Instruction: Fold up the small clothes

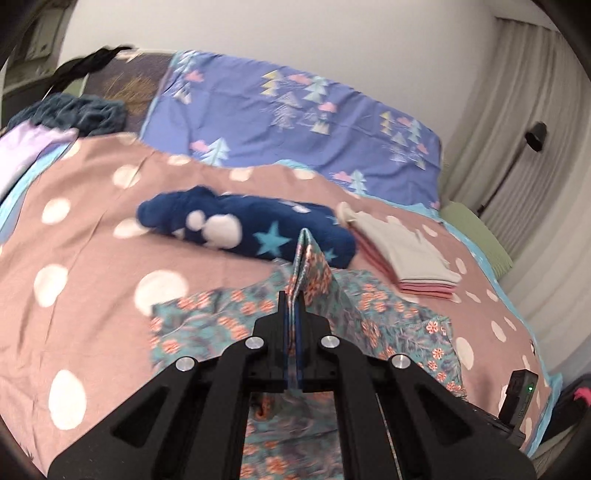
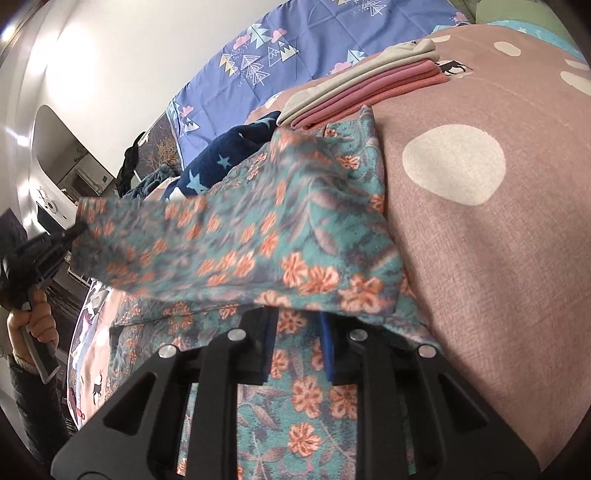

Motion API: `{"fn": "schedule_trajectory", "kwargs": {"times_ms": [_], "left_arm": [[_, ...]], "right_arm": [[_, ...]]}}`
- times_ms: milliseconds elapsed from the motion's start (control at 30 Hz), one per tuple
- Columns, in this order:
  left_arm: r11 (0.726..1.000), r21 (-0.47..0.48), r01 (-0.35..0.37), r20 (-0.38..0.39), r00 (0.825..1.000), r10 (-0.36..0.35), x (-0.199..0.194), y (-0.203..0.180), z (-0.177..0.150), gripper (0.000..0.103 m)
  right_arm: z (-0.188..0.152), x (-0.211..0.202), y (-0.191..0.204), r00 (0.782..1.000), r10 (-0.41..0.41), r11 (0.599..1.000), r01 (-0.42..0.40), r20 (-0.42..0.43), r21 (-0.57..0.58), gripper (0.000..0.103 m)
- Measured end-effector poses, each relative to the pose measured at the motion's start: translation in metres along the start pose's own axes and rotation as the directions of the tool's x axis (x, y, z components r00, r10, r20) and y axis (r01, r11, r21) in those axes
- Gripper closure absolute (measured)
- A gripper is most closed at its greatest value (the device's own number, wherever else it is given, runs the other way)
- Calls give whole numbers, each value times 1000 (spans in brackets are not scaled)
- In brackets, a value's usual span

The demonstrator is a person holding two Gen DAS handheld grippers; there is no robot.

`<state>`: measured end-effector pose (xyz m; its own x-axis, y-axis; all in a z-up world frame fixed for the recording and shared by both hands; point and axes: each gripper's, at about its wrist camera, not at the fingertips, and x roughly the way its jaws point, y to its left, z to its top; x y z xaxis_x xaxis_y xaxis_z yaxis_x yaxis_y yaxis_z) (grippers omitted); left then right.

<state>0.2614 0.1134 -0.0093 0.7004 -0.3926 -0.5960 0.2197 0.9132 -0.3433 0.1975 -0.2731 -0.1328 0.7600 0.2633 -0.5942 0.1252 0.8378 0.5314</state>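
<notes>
Black left gripper (image 1: pixel 294 306) pinches the floral garment (image 1: pixel 388 317), lifting an edge off the bed (image 1: pixel 92 258) to fold it. Right gripper (image 2: pixel 297 325) pins the other edge; whether its half-hidden pads press cloth, I cannot tell.

A home bedroom. A bed fills both views, spread with a pink white-dotted sheet (image 1: pixel 92 280) and, toward twelve o'clock, a blue tree-print quilt (image 1: pixel 295 118) against a plain white wall (image 1: pixel 295 26). Pale curtains (image 1: pixel 517 110) hang at two o'clock, and a stack of folded clothes (image 1: pixel 406 258) rests on the sheet.
</notes>
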Motion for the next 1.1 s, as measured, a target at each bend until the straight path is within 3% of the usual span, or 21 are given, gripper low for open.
{"fn": "schedule_trajectory", "kwargs": {"times_ms": [100, 267, 400, 467, 567, 667, 733, 800, 933, 1033, 1100], "left_arm": [[999, -23, -22, -24, 999, 22, 6, 16, -7, 101], [991, -14, -131, -77, 989, 129, 29, 40, -27, 101], [965, 64, -256, -177, 948, 263, 69, 54, -61, 99], [950, 123, -287, -146, 942, 303, 77, 54, -76, 97], [944, 133, -303, -130, 939, 319, 76, 51, -77, 97], [945, 132, -298, -131, 940, 314, 76, 52, -78, 96], [951, 117, -285, -131, 945, 300, 76, 54, -78, 96], [956, 103, -276, -129, 949, 288, 75, 55, -79, 96], [957, 98, -273, -128, 950, 284, 74, 54, -79, 96], [954, 106, -280, -125, 948, 292, 75, 54, -79, 96], [953, 110, -282, -122, 948, 294, 74, 54, -80, 96]], "right_arm": [[1, 0, 2, 1000, -3, 1000, 3, 0, -2, 82], [0, 0, 5, 1000, -13, 1000, 13, 1, -12, 81], [-4, -1, 16, 999, -42, 997, 42, -2, -65, 76], [-6, -6, 22, 997, -68, 993, 69, 20, -95, 75], [-8, -16, 23, 993, -96, 990, 103, 71, -92, 75], [-9, -18, 24, 992, -105, 989, 111, 65, -100, 76], [-8, -14, 30, 991, -121, 982, 128, 60, -137, 78], [-8, -9, 41, 989, -138, 972, 146, 59, -185, 89], [-7, 9, 70, 991, -131, 945, 137, 39, -296, 91], [4, 36, 71, 986, -165, 957, 156, -19, -245, 91], [13, 49, 63, 977, -212, 962, 204, -23, -180, 103]]}}
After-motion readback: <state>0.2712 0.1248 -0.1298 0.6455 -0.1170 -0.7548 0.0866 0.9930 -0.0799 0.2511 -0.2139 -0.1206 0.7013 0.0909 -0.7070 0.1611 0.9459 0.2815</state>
